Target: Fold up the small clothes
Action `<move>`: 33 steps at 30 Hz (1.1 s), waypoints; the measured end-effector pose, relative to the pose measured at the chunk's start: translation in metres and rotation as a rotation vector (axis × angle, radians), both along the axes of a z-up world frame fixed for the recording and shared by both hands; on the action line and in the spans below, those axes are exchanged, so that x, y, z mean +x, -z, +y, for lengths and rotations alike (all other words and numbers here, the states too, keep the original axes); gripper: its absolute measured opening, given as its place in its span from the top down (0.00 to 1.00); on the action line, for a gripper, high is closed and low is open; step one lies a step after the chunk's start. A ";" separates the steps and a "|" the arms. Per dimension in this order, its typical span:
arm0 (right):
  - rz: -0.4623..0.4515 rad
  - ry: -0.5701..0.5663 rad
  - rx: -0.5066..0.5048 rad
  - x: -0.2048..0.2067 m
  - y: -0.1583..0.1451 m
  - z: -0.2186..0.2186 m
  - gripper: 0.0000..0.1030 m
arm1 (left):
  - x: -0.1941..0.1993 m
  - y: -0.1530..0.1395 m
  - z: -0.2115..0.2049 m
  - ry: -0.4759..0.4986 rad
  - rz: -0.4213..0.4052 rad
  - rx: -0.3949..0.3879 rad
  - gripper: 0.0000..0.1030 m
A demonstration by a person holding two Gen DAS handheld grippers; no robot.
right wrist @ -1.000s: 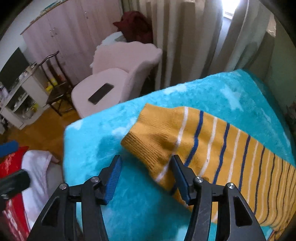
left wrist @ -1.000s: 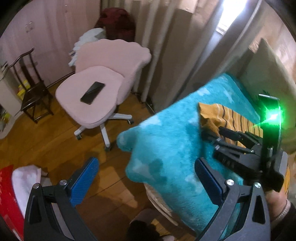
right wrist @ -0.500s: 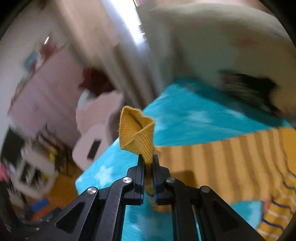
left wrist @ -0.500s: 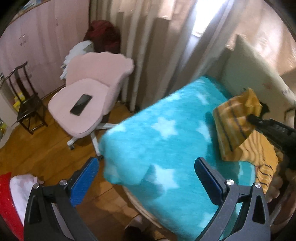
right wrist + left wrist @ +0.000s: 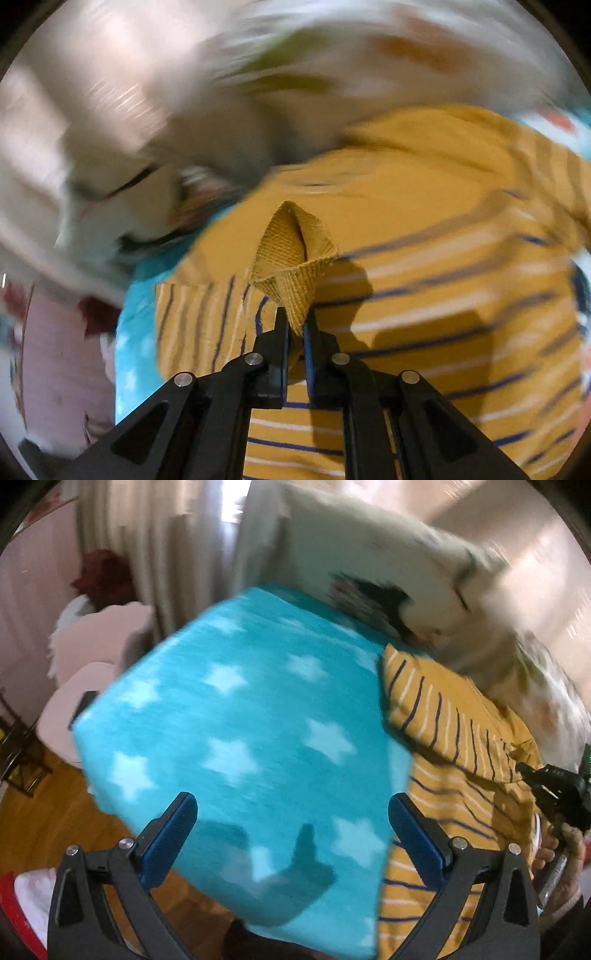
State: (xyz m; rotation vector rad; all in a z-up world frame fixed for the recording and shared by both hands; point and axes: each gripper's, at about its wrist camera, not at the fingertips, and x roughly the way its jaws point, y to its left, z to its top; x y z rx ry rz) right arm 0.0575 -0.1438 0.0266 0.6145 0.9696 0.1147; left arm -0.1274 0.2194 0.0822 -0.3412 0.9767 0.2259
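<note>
A mustard-yellow sweater with blue and white stripes (image 5: 458,786) lies on a turquoise star blanket (image 5: 251,720). My right gripper (image 5: 295,325) is shut on the ribbed cuff of a sleeve (image 5: 295,258) and holds it over the sweater's body (image 5: 443,258). In the left wrist view the sleeve (image 5: 436,709) is folded across the body, with the right gripper (image 5: 554,786) at the far right. My left gripper (image 5: 291,827) is open and empty above the blanket's near part.
A pale cushion with a dark print (image 5: 369,576) leans behind the blanket. A pink chair (image 5: 92,657) stands at the left by the curtains (image 5: 155,542). Wooden floor (image 5: 44,812) lies below, with red and white cloth (image 5: 22,897) at the lower left.
My right gripper closed on the sleeve cuff, lifted it and carried it over the sweater's body. My left gripper swung right over the blanket, staying open.
</note>
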 end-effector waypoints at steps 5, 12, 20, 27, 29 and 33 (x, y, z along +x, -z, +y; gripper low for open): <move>0.049 0.138 0.073 -0.026 0.030 -0.075 0.92 | 0.010 0.012 -0.057 0.115 0.031 0.031 0.00; 0.030 0.130 -0.003 -0.025 0.025 -0.111 0.94 | 0.015 0.031 -0.101 0.221 0.078 0.052 0.00; 0.031 0.070 -0.201 -0.016 0.012 -0.109 0.88 | 0.014 0.058 -0.101 0.216 0.136 0.024 0.00; 0.057 -0.069 -0.136 -0.090 -0.006 -0.123 0.55 | 0.006 0.079 -0.103 0.260 0.170 -0.063 0.00; 0.117 -0.120 -0.174 -0.121 0.001 -0.124 0.51 | 0.004 0.082 -0.109 0.292 0.177 -0.089 0.00; 0.213 -0.194 -0.216 -0.171 0.025 -0.117 0.51 | -0.003 0.086 -0.132 0.372 0.178 -0.052 0.35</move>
